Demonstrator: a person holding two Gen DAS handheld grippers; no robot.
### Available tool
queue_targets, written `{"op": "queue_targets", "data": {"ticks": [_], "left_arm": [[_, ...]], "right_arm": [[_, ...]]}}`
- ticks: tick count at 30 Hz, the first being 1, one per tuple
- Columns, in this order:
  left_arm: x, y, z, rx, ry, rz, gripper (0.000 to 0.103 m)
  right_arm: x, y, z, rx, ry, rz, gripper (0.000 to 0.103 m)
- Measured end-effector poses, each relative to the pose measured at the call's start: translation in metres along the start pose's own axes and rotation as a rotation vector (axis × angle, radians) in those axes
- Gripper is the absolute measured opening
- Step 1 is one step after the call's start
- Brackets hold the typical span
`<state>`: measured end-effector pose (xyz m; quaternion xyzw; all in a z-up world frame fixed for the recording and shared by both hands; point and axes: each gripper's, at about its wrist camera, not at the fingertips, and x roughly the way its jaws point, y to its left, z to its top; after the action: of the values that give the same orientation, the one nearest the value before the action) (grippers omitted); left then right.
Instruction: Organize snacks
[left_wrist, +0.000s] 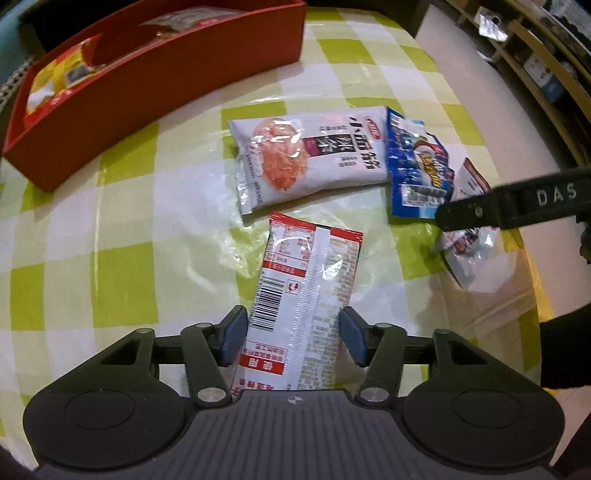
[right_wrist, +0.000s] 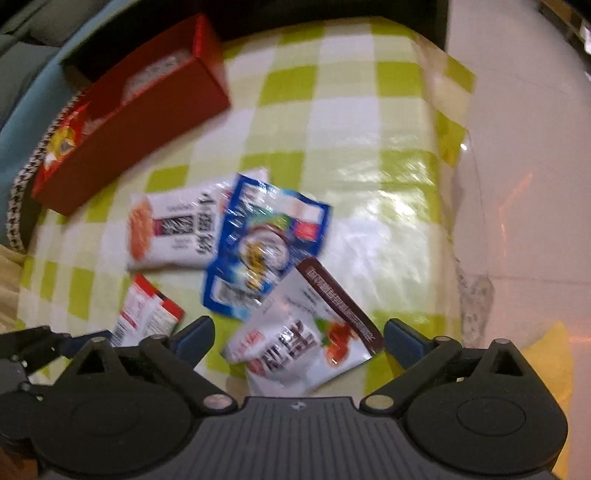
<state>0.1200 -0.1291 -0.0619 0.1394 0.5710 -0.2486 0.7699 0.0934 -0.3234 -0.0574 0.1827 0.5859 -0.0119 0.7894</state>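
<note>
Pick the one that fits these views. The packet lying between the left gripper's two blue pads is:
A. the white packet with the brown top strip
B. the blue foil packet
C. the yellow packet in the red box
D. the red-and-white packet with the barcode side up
D: in the left wrist view the red-and-white packet, barcode up, lies between the pads of the left gripper; the blue foil packet lies further off.

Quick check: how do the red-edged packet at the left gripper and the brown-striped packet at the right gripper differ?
The red-edged packet is long and narrow, back side up with barcode showing; the brown-striped packet is wider, printed front up. The left gripper has its pads against the red-edged packet's sides; the right gripper stands wide open around the brown-striped one, not touching. Both lie on the checked tablecloth.
</note>
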Motion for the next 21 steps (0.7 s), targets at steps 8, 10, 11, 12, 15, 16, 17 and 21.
{"op": "queue_targets", "data": {"ticks": [8, 10, 11, 12, 15, 16, 17, 21], "left_arm": [[0.003, -0.01, -0.006, 0.0, -0.009, 0.039, 0.07], [0.003, -0.011, -0.008, -0.003, -0.01, 0.049, 0.07], [0.004, -0.011, -0.009, -0.006, -0.009, 0.052, 0.07], [0.004, -0.011, -0.01, -0.011, -0.007, 0.054, 0.071], [0.004, -0.011, -0.011, -0.004, -0.013, 0.061, 0.075], [0.005, -0.01, -0.011, -0.009, -0.012, 0.073, 0.077], [0.005, -0.01, -0.01, -0.013, -0.009, 0.08, 0.079], [0.006, -0.01, -0.009, 0.005, -0.01, 0.131, 0.081]], "right_arm": [[0.008, 0.045, 0.01, -0.199, -0.094, -0.009, 0.092], [0.003, 0.045, 0.009, -0.21, -0.108, -0.058, 0.092], [0.0, 0.043, 0.006, -0.214, -0.104, -0.071, 0.092], [-0.006, 0.041, 0.0, -0.208, -0.106, -0.08, 0.092], [-0.011, 0.036, -0.02, -0.183, -0.072, -0.063, 0.092], [-0.011, 0.037, -0.025, -0.178, -0.063, -0.062, 0.092], [-0.008, 0.04, -0.029, -0.175, -0.055, -0.068, 0.092], [0.007, 0.053, -0.034, -0.221, -0.037, -0.116, 0.093]]}}
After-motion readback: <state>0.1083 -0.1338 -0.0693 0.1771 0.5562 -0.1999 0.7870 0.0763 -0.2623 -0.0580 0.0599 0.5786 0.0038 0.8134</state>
